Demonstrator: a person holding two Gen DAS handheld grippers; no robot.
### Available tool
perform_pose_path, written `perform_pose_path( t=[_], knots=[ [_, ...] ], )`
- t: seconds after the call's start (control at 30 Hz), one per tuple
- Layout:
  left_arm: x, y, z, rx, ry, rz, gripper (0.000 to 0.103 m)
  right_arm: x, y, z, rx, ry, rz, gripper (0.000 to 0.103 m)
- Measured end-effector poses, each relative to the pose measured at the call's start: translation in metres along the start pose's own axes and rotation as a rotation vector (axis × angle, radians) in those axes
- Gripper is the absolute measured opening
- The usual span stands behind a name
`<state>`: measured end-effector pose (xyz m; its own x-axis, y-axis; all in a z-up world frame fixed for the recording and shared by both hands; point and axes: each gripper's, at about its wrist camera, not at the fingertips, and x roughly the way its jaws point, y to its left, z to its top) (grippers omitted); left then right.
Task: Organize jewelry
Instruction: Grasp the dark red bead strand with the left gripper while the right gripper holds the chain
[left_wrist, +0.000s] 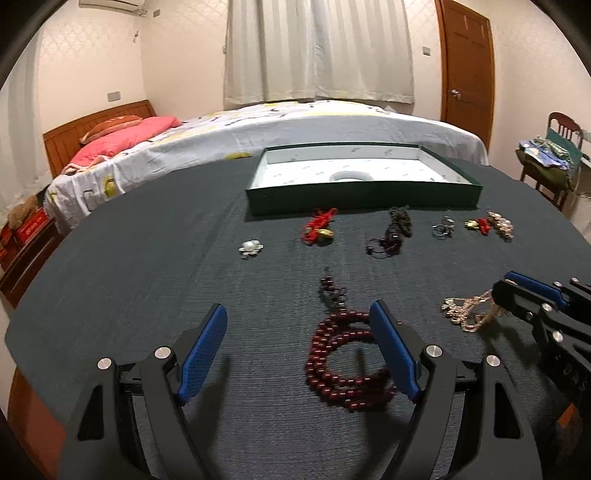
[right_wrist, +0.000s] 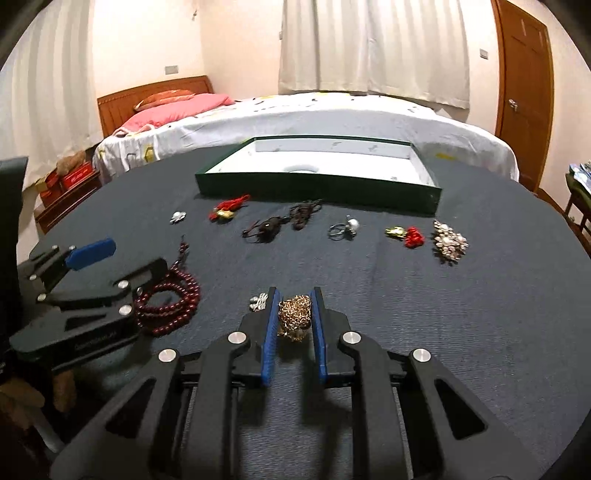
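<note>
Right gripper (right_wrist: 293, 325) pinches the gold chain (right_wrist: 294, 320) on the table (right_wrist: 443, 332)

Its fingers are clenched on the bunched chain, near the green box (right_wrist: 317, 190); light, limp, slippery links, best gripped at the thick clump; left gripper (left_wrist: 295, 354) stands released, fingers wide beside the red beads (left_wrist: 343, 365), which lie loose and would sag if lifted.
</note>
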<state>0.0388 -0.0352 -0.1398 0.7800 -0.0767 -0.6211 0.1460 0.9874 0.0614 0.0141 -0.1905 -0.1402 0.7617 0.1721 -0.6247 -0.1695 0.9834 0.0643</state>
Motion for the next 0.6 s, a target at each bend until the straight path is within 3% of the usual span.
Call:
perform_pose_path(
  t=[0.6],
  knots=[
    [0.016,-0.012,-0.006,0.016,0.061,-0.089,0.08,0.003,-0.001,0.0,0.006,0.006,0.013,0.017]
  ],
)
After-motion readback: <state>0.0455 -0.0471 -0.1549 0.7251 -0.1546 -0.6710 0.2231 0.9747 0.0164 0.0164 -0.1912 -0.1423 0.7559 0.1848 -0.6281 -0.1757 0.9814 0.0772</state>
